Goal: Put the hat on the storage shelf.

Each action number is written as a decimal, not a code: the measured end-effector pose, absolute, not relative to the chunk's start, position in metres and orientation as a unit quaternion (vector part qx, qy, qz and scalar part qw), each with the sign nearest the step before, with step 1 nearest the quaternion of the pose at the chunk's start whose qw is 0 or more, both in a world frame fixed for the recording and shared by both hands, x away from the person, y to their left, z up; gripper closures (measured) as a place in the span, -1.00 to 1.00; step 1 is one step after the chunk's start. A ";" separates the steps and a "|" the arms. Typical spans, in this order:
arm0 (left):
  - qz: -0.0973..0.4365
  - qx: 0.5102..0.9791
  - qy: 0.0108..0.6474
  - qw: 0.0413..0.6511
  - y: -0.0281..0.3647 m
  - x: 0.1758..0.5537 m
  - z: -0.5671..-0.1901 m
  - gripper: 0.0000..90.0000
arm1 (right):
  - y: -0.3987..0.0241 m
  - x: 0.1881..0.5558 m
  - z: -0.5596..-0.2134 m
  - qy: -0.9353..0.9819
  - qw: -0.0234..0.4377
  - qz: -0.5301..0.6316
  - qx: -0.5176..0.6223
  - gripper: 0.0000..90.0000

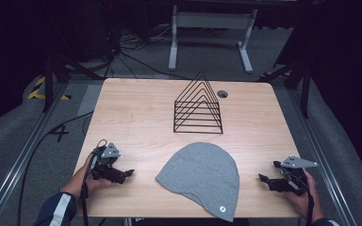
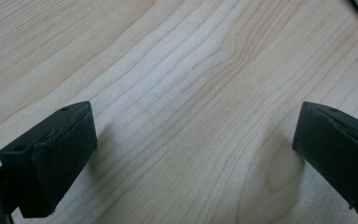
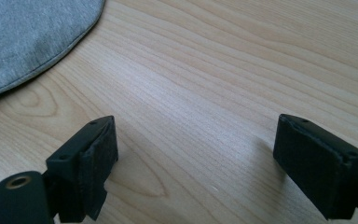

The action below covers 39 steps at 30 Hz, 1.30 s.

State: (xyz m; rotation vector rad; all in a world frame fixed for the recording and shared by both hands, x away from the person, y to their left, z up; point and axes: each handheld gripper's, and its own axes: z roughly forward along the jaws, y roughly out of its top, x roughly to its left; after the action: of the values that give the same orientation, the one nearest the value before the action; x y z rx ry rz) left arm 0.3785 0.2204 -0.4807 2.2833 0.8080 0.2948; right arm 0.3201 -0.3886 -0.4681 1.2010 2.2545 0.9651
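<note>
Both jaw pairs stood apart, empty: left hand-held gripper (image 1: 122, 175) and right hand-held gripper (image 1: 267, 175) flanked the grey beanie (image 1: 201, 176) on the table (image 1: 136, 117).

A dark "4" mark (image 1: 60, 133) stands on the floor (image 1: 9, 141).

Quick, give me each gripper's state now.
Left gripper: open, holding nothing, over bare table.
Right gripper: open, holding nothing, beside the grey beanie.
</note>
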 end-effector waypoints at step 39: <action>0.067 0.926 0.141 0.345 0.088 0.384 -0.463 0.23 | -0.258 0.286 -0.457 0.904 0.105 0.343 0.234 0.75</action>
State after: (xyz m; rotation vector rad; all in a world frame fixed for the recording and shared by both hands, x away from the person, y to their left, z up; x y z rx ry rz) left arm 0.3838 0.0878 -0.4627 2.4042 0.3650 0.1734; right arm 0.2861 -0.2579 -0.4567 0.6900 2.6638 1.0116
